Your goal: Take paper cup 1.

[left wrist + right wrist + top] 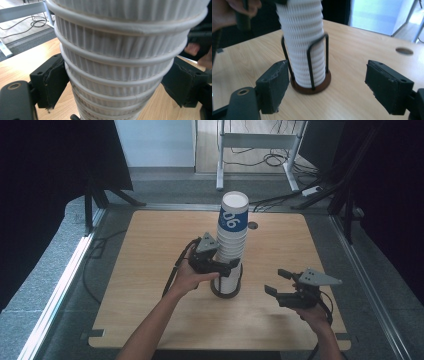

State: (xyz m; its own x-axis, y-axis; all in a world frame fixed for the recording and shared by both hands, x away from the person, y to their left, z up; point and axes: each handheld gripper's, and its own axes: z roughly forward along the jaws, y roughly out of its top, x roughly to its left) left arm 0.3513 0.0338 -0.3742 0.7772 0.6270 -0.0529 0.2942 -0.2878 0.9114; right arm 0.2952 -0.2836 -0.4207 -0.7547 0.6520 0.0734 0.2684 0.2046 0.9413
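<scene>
A tall stack of white ribbed paper cups (233, 245), its top cup banded in blue, stands in a black wire holder on a round brown base (226, 292) near the table's middle. My left gripper (229, 266) is shut on the lower part of the stack. In the left gripper view its pads (53, 80) press the ribbed cups (117, 62) from both sides. My right gripper (277, 281) hovers to the right of the stack, apart from it. It is open (325, 72) with nothing between its pads. Beyond it stand the stack (303, 42) and the holder's base (310, 87).
The wooden table (150, 270) has a small round hole (252, 225) behind the stack. Cables and metal desk legs (220, 165) lie on the floor beyond the far edge. Dark screens stand on both sides.
</scene>
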